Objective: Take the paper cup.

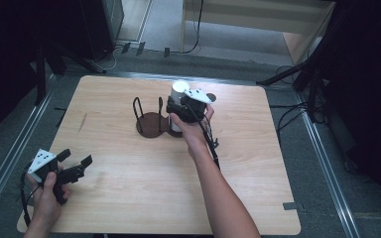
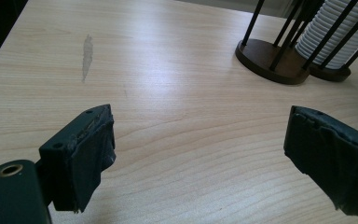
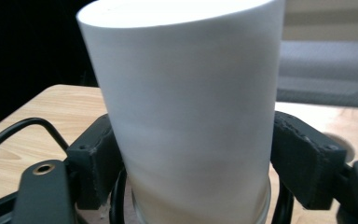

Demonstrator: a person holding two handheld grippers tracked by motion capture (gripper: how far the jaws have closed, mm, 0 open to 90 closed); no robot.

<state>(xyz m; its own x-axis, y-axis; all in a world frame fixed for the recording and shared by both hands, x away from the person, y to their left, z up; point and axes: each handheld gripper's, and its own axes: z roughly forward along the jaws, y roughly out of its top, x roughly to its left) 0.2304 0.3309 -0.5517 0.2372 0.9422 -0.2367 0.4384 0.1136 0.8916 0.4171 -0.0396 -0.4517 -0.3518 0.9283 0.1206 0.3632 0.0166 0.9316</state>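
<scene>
Item: tall white paper cup (image 3: 186,116), upright on the stack in the dark wire-and-wood holder (image 1: 151,121), mid-table. My right gripper (image 3: 186,161): both pads pressed against the cup's sides. My left gripper (image 2: 200,158): jaws wide apart, empty, over the pale wooden table (image 2: 168,93).

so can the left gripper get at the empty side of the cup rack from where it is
Probably yes: the left gripper is open with bare table between it and the rack; the right gripper works the cups' side.
</scene>
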